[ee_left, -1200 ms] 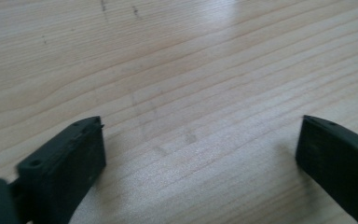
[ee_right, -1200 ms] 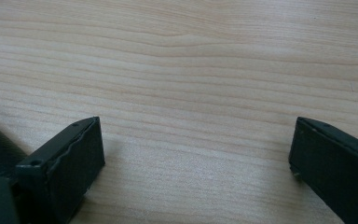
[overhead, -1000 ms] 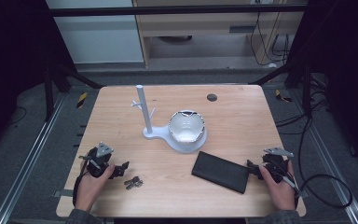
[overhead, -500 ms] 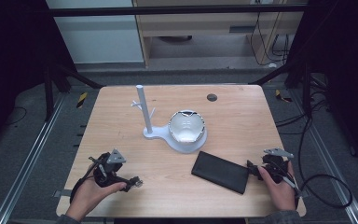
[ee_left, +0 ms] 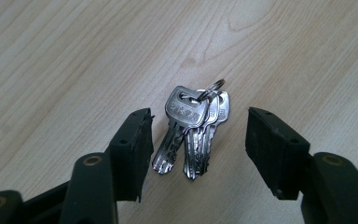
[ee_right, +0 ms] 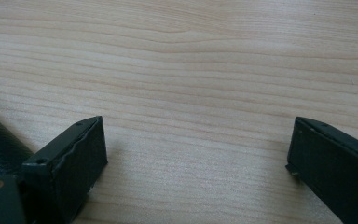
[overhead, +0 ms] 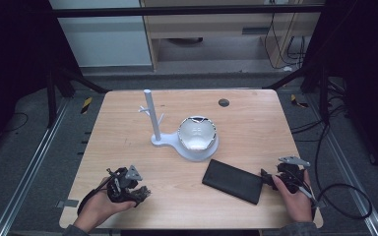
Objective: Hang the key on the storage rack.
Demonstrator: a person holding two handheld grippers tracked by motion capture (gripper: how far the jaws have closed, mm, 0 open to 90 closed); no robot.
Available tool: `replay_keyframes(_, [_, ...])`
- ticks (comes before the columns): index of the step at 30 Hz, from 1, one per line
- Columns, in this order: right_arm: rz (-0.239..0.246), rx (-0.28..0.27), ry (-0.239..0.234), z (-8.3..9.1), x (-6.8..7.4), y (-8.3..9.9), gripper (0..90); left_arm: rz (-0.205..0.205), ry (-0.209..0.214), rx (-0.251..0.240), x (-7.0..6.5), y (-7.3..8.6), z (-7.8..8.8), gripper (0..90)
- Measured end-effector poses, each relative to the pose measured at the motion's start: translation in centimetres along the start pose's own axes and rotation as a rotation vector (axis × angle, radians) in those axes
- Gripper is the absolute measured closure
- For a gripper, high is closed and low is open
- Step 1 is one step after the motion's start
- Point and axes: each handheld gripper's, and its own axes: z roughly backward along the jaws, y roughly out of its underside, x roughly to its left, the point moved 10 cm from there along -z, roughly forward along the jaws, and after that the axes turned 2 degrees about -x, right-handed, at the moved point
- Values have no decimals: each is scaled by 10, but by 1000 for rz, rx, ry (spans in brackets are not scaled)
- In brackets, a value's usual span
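keys (ee_left: 191, 133) are the work item: a small bunch on a split ring, lying flat on the wooden table (overhead: 256, 123).

high view: taking the white stand (overhead: 187, 135) as the landmark, with its upright post and bowl-shaped base near the table's centre, the left gripper (overhead: 137, 192) sits toward the near-left corner, well apart from the stand. the keys are at its tips, too small and shaded here to make out. the black case (overhead: 232, 180) lies on the near-right side of the stand, just off its base. the right gripper (overhead: 267, 179) rests at the case's right end. the left hand is clearly the nearer one to the keys; the right hand is across the table from them.

left gripper view: the keys lie directly ahead, between the two black jaws. their blades point back toward the gripper, and the ring end points away, so the long axis runs roughly along the gripper's line and across the closing direction. the jaws have just been closing, but bare wood shows on each side and neither pad touches metal. judged from this, the grip is not yet made. a squeeze should catch the blades across their width.

right gripper view: the jaws stand wide apart over bare wood with nothing between them. a corner of the black case shows at the lower left, beside the left jaw. this view confirms that the right gripper is idle, which the high view leaves unclear.
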Motion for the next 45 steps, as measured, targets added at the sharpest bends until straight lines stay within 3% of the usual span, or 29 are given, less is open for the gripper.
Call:
replay_keyframes(6, [0, 0, 0, 0, 0, 0, 47, 8, 1, 7, 7, 1, -7, 407])
replay_keyframes(10, [0, 0, -1, 0, 0, 0, 47, 12, 31, 23, 7, 2, -10, 406])
replay_keyframes(21, [0, -1, -1, 0, 0, 0, 49, 10, 41, 37, 9, 2, -15, 387])
replay_keyframes(32, [3, -2, 2, 0, 0, 0, 53, -29, 21, 60, 5, 3, -12, 607])
replay_keyframes(39, [6, -4, 1, 0, 0, 0, 59, -32, 11, 86, 0, 5, -11, 815])
replay_keyframes(45, [-1, -3, -1, 1, 1, 0, 62, -14, 11, 83, -2, 3, -8, 829])
